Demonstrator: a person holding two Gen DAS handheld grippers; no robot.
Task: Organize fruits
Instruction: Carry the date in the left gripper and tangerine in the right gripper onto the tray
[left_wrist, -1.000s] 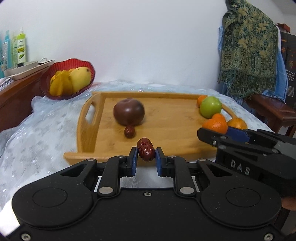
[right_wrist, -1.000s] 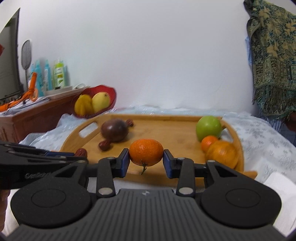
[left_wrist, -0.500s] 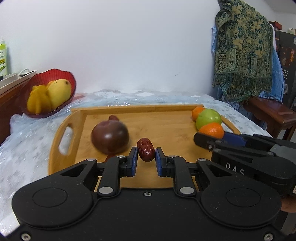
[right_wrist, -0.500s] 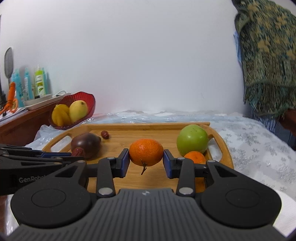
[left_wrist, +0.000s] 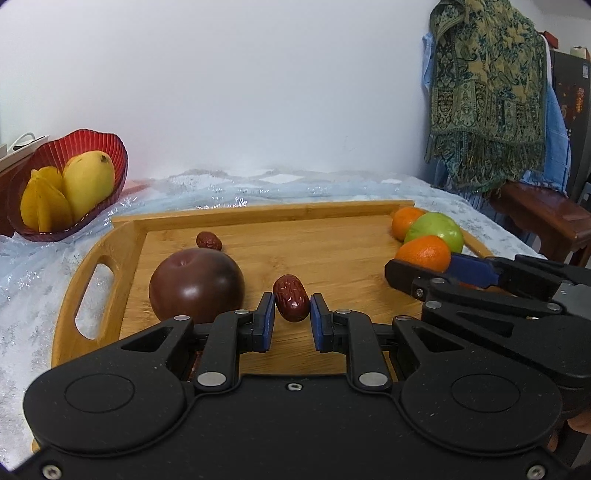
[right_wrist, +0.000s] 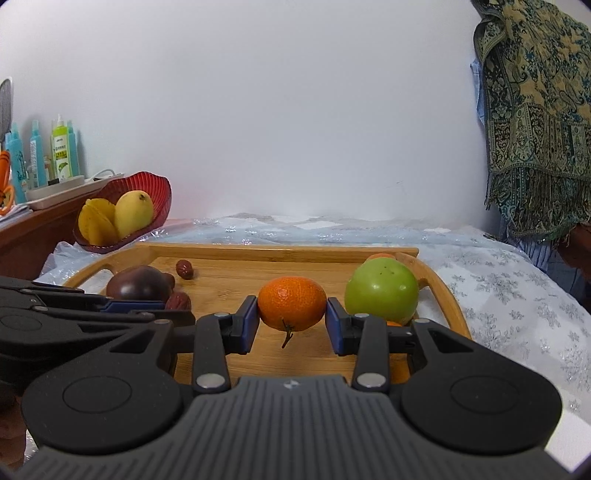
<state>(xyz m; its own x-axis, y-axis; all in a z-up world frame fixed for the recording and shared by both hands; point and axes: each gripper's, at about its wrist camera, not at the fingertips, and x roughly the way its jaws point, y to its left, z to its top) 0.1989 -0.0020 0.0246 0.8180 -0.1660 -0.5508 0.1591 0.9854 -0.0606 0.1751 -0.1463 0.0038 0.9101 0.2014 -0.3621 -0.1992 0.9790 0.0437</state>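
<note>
Sorting by kind seems the plan: the left gripper (left_wrist: 291, 316) has its fingers clamped on a red date (left_wrist: 291, 297) beside the dark purple fruit (left_wrist: 195, 285) and another date (left_wrist: 209, 240), while the right gripper (right_wrist: 291, 325) grasps a mandarin (right_wrist: 291, 302) near the green apple (right_wrist: 381, 290). Both hover over the wooden tray (left_wrist: 258, 214); the purple fruit crowds the left drop spot.

We face a plain white wall (right_wrist: 295, 110). A patterned green shawl (left_wrist: 487, 96) hangs at the right above a dark wooden bench (left_wrist: 543, 214). At the left, a wooden sideboard (right_wrist: 33, 232) carries bottles (right_wrist: 62, 151). Light is soft and even.
</note>
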